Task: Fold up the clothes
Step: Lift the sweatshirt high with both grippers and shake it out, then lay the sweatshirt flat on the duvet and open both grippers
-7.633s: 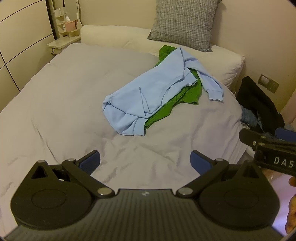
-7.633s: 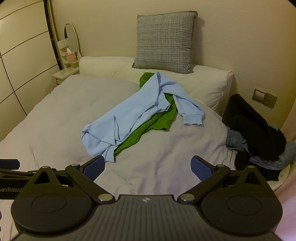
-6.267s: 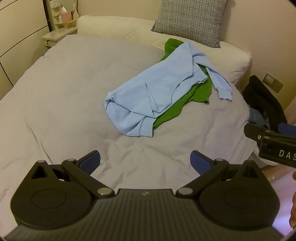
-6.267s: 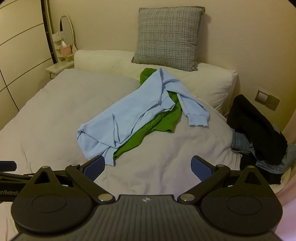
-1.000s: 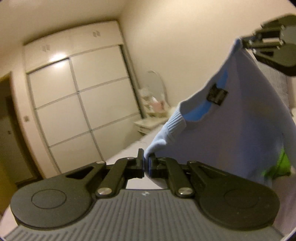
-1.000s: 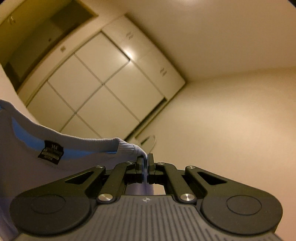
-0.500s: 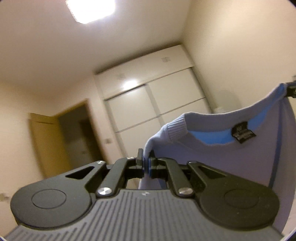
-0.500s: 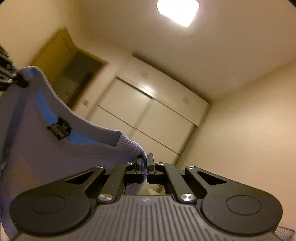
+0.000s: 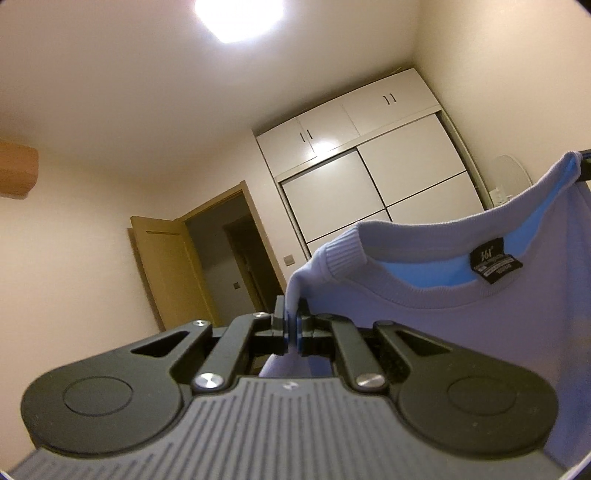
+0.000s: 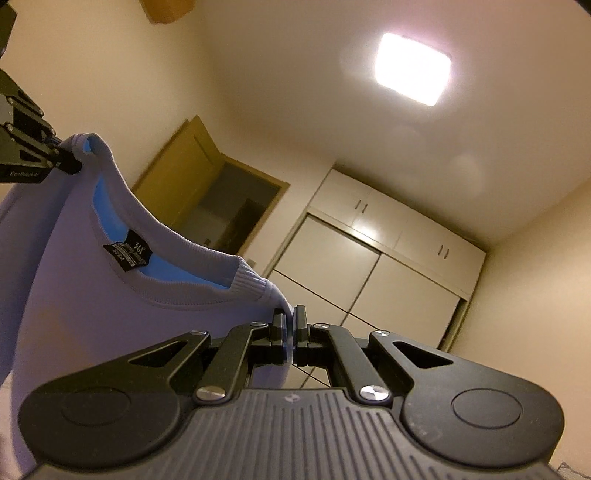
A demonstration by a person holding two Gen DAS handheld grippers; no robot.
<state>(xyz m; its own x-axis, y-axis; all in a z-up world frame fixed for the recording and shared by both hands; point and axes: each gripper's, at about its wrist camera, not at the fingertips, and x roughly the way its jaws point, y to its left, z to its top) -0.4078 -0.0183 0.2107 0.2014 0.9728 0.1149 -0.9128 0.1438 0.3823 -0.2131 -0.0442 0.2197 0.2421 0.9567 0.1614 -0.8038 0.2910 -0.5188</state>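
Observation:
A light blue sweatshirt point(image 9: 461, 332) hangs in the air, stretched between both grippers, collar up, with a black neck label point(image 9: 495, 266). My left gripper point(image 9: 292, 325) is shut on one shoulder by the ribbed collar. My right gripper point(image 10: 290, 325) is shut on the other shoulder. In the right wrist view the sweatshirt point(image 10: 92, 314) hangs to the left, and the left gripper point(image 10: 70, 162) shows at its far corner. The bed and the green garment are out of view.
Both cameras tilt up towards the ceiling. A ceiling light point(image 9: 240, 14) shines above. White sliding wardrobe doors point(image 9: 388, 184) and an open wooden door point(image 9: 177, 269) stand across the room. A round mirror point(image 9: 513, 177) sits by the wardrobe.
Both grippers have tilted further upward with the sweatshirt held between them. The view has swung from the wardrobe towards the ceiling and the doorway. Both stay shut on the shoulders.

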